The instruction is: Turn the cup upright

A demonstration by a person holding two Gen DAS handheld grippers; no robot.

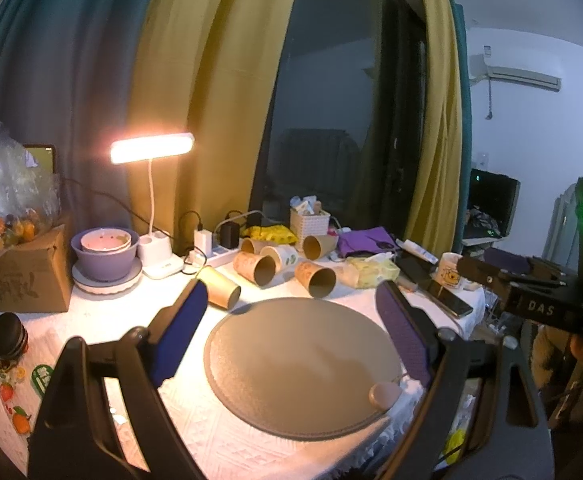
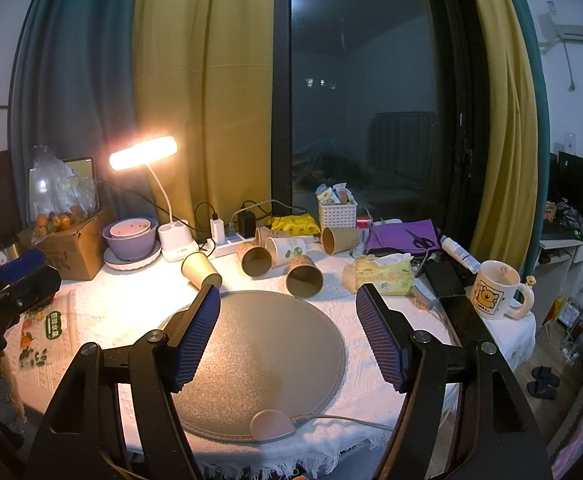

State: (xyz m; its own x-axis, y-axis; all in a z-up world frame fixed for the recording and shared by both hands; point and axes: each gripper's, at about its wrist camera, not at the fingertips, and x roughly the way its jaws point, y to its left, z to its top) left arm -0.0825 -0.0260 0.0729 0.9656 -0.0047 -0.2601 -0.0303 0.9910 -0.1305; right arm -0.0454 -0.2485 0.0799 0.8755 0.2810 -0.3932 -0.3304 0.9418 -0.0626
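Several brown paper cups lie on their sides behind a round grey mat [image 2: 267, 356]. The nearest cup [image 2: 304, 276] lies at the mat's far edge with its mouth toward me; it also shows in the left wrist view [image 1: 316, 278]. Another cup [image 2: 200, 270] lies to the left near the lamp, and shows in the left wrist view [image 1: 220, 286]. My left gripper [image 1: 291, 312] is open and empty above the mat [image 1: 303, 364]. My right gripper [image 2: 287, 312] is open and empty above the mat, short of the cups.
A lit desk lamp [image 2: 144, 154], purple bowls [image 2: 131, 238], a cardboard box [image 2: 73, 246], a power strip with chargers [image 2: 231, 240], a white basket [image 2: 337, 210], a tissue pack [image 2: 383, 276], a white mug [image 2: 495, 290] and a pink mouse [image 2: 271, 424] crowd the table.
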